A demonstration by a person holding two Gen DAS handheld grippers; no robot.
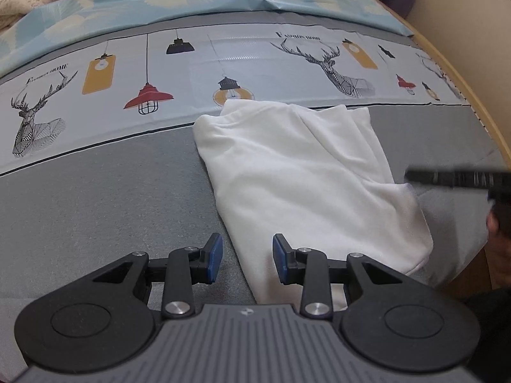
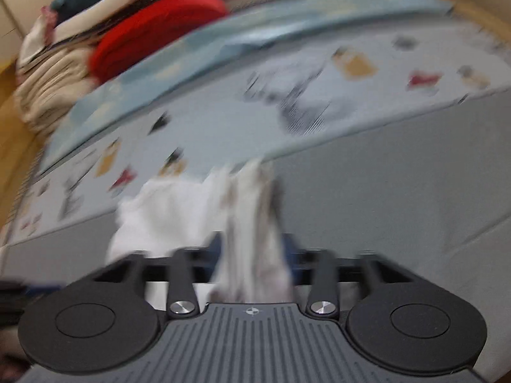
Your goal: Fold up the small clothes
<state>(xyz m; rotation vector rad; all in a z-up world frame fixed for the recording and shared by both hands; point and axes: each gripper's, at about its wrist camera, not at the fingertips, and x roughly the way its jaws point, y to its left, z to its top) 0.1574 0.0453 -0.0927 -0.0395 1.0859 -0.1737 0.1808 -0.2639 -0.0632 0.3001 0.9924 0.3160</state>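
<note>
A white garment (image 1: 303,172) lies partly folded on the grey bed cover, in the middle of the left wrist view. My left gripper (image 1: 247,260) is open and empty, hovering over the garment's near left edge. My right gripper (image 2: 254,255) is shut on a bunched edge of the same white garment (image 2: 252,223), which runs up between its fingers; that view is blurred by motion. The right gripper also shows as a dark bar at the right edge of the left wrist view (image 1: 460,180), at the garment's right side.
The bed cover (image 1: 95,198) has a printed band of deer and lamps (image 1: 230,73) behind the garment. A pile of clothes with a red item (image 2: 153,32) sits at the far left. The bed's wooden edge (image 1: 472,95) runs along the right.
</note>
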